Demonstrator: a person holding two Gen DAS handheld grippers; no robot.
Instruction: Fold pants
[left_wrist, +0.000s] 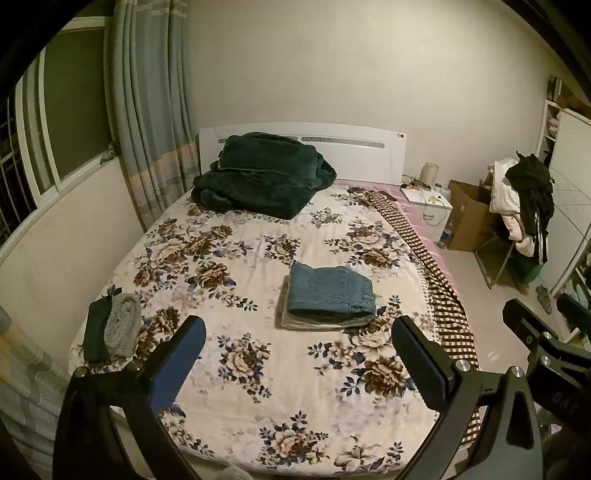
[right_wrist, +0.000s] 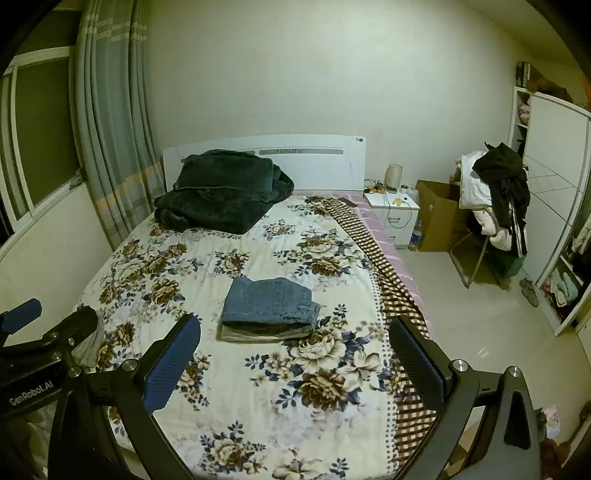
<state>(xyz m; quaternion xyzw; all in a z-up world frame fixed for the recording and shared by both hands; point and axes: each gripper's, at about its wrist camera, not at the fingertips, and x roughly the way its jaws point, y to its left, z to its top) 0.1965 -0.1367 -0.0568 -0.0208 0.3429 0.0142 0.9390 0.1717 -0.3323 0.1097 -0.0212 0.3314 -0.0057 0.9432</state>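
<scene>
Folded blue jeans (left_wrist: 330, 291) lie on top of a folded pale garment (left_wrist: 317, 322) in the middle of the floral bed cover (left_wrist: 258, 387); the stack also shows in the right wrist view (right_wrist: 271, 304). My left gripper (left_wrist: 298, 354) is open and empty, held above the bed's near end, short of the stack. My right gripper (right_wrist: 295, 354) is open and empty, also short of the stack. The right gripper shows at the right edge of the left wrist view (left_wrist: 543, 332), and the left gripper shows at the left edge of the right wrist view (right_wrist: 40, 332).
A dark green and a grey folded garment (left_wrist: 112, 328) lie at the bed's left edge. A dark green blanket (left_wrist: 262, 173) is piled by the headboard. A nightstand (left_wrist: 430, 210), cardboard box (left_wrist: 467, 218) and clothes-laden chair (left_wrist: 521, 206) stand right of the bed.
</scene>
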